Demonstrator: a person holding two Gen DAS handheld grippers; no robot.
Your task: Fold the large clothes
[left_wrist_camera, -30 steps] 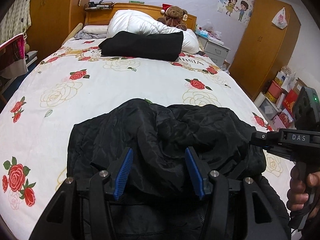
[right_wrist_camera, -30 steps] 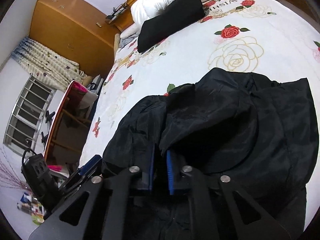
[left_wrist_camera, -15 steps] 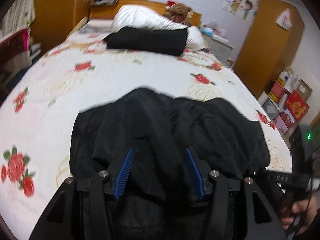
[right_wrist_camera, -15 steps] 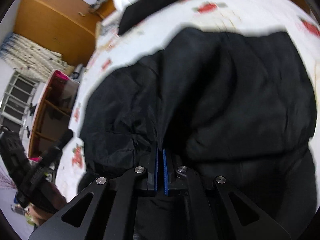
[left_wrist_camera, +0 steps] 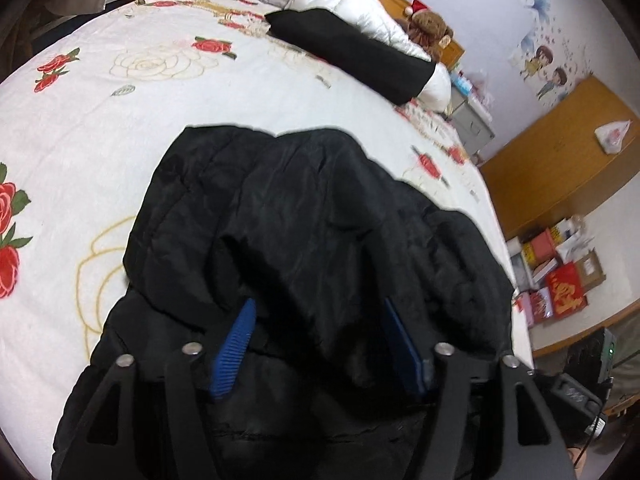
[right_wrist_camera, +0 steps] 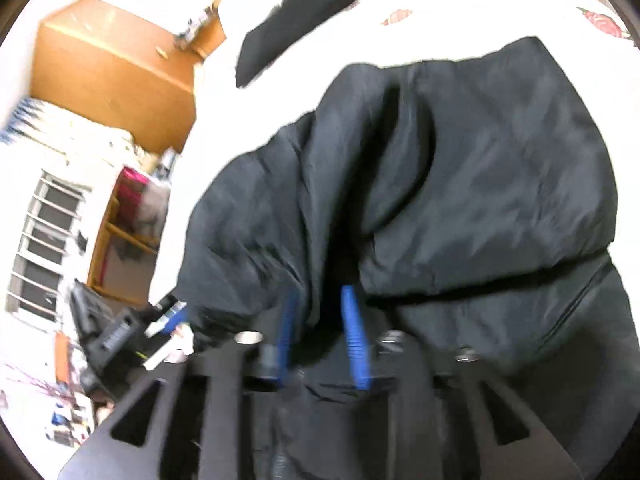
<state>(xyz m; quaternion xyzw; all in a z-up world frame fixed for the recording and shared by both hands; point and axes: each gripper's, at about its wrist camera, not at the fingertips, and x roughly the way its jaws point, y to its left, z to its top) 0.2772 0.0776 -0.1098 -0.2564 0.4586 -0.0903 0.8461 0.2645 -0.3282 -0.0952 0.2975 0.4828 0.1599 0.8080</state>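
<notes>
A large black padded jacket [left_wrist_camera: 312, 216] lies bunched on the bed, its top part folded over towards me; it also fills the right wrist view [right_wrist_camera: 460, 184]. My left gripper [left_wrist_camera: 320, 320] is open, blue pads wide apart, with a fold of the jacket lying loosely between them. My right gripper [right_wrist_camera: 320, 312] is open by a small gap, with jacket cloth still hanging between its blue pads. The left gripper's body [right_wrist_camera: 120, 332] shows at the lower left of the right wrist view.
The bed has a white sheet with red roses [left_wrist_camera: 120, 120]. A folded black garment [left_wrist_camera: 352, 52] and a white duvet [left_wrist_camera: 360, 12] lie at the head. A teddy bear [left_wrist_camera: 430, 26], wooden wardrobe [left_wrist_camera: 560, 160] and floor boxes [left_wrist_camera: 556, 276] stand to the right.
My right gripper was shut on the jacket and has now opened a little. Both grippers have tilted and moved forward over the jacket. The left gripper stayed open.
</notes>
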